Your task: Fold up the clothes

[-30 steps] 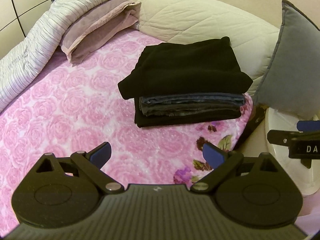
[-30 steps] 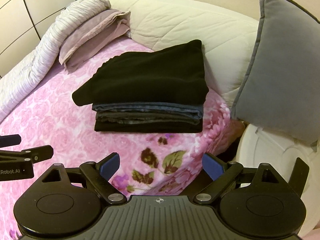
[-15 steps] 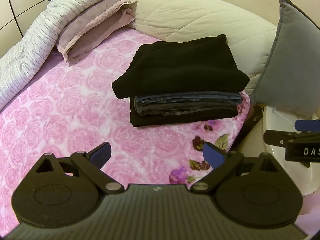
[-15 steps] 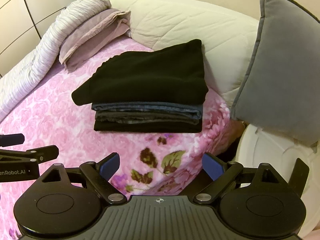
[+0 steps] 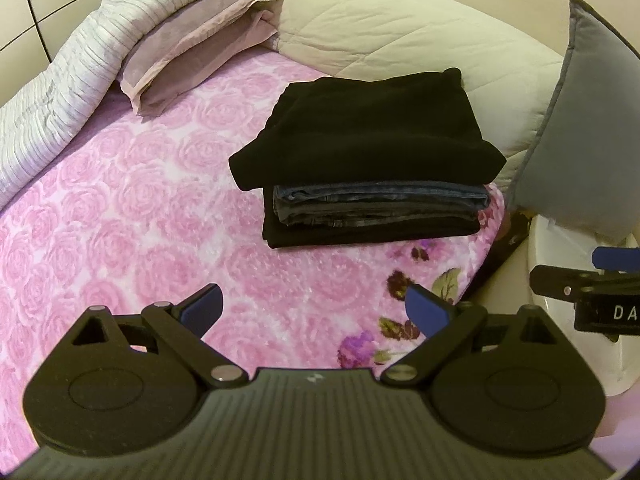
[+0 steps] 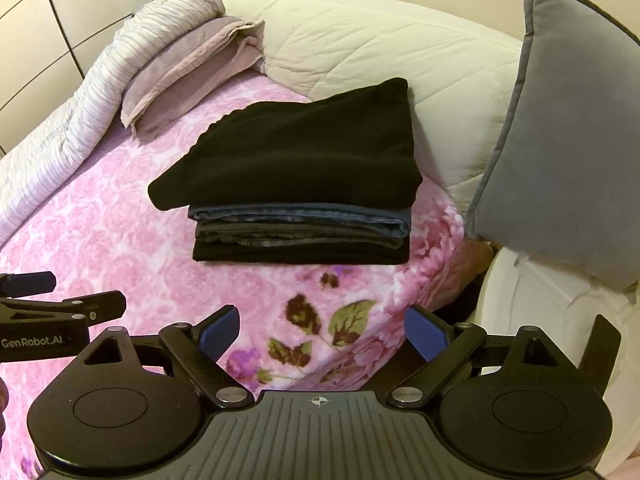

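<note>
**Folded stack sits on the bed, both tools wide apart**

While both tools hover low over the pink bedspread, the stack of folded clothes lies near the bed's far right corner, just in front of the cream quilt. It has three layers: a black garment on top, folded thick with a rounded front edge that overhangs to the left; blue jeans in the middle, their folded edges showing as thin lines; and a flat black piece at the bottom, touching the bedspread. The edges line up fairly squarely on the right side.

A grey cushion stands upright to the right of the stack, near it. A mauve pillow and a striped duvet lie at the far left.

The left tool has its blue pads spread wide, holding nothing. The right tool is likewise spread and empty.

Compared with a second ago, the left view has shifted slightly, so the stack sits a little higher and further left in it; the right view is nearly unchanged. The clothes have not moved on the bed.
</note>
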Available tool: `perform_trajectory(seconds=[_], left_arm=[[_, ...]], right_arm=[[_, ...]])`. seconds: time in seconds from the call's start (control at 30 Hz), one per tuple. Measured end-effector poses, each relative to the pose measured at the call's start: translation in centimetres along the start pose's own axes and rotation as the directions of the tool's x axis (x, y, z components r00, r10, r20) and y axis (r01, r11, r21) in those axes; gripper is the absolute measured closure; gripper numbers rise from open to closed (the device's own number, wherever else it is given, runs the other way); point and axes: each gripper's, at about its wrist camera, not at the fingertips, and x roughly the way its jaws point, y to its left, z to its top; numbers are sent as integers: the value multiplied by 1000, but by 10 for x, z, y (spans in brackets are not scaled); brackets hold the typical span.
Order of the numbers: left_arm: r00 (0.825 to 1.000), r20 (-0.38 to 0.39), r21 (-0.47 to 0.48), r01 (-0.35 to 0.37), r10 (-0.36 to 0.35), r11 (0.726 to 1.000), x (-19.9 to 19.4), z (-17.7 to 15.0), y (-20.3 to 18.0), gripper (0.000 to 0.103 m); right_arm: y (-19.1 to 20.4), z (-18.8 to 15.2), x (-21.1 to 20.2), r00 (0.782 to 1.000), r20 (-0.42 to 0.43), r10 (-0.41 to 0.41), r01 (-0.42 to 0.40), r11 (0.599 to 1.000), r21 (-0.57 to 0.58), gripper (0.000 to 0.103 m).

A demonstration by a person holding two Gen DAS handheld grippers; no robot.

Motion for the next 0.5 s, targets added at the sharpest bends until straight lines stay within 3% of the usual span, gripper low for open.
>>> perform_trajectory(seconds=[0.5], left_arm=[[1000, 9, 23, -11, 10, 1000, 1, 0, -6, 7]], right_arm=[[-1, -1, 1, 1000, -9, 5, -5, 1000, -2, 11]])
